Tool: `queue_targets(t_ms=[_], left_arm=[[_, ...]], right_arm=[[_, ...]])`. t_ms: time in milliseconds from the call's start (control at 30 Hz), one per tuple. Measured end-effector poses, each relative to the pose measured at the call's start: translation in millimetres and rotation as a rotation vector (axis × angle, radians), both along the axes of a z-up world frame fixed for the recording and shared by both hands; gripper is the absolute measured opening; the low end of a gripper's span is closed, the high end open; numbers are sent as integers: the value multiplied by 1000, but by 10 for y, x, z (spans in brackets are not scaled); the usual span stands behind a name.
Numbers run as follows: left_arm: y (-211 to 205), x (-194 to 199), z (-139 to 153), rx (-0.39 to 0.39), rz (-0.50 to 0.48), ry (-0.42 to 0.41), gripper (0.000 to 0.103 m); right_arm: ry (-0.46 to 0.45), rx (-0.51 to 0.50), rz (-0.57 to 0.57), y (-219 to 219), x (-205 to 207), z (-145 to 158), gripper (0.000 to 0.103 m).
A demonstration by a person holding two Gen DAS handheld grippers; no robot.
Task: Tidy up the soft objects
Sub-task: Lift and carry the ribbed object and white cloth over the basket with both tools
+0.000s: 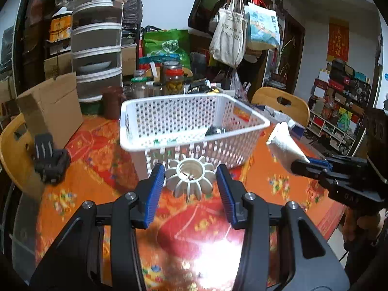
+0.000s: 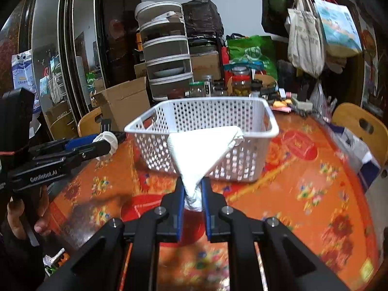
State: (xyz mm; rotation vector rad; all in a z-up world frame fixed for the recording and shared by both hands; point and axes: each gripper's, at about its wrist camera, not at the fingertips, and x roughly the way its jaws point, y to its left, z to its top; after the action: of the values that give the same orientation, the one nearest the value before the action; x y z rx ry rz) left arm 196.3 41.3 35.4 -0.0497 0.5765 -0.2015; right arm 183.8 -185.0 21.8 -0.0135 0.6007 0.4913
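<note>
Our right gripper (image 2: 192,189) grips a white cloth (image 2: 203,150) (left gripper (image 1: 190,177) is spread wide); next, lift it into the far basket (image 2: 271,121).

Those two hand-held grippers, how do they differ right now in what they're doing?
The right hand-held gripper has its blue pads pinched on a folded white cloth, lifted in front of the white perforated plastic basket. The left hand-held gripper is spread wide, its pads either side of a white ribbed plastic flower-shaped piece, without squeezing it. Both are black with blue pads and point toward the basket.
</note>
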Motion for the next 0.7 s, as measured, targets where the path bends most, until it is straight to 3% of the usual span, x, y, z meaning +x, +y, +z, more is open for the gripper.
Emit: queue_targets(t_ms=[367,533,700], left_arm=[[37,1062,622,-5,48,46,42],[114,1650,594,-25,78,144,42],[129,2136,392,0,111,230,42]], right_arm=[[20,-103,17,282,857,596,12],[66,-159,-1,422,1292,655,12],[149,-191,-30,427,1736,494,12]])
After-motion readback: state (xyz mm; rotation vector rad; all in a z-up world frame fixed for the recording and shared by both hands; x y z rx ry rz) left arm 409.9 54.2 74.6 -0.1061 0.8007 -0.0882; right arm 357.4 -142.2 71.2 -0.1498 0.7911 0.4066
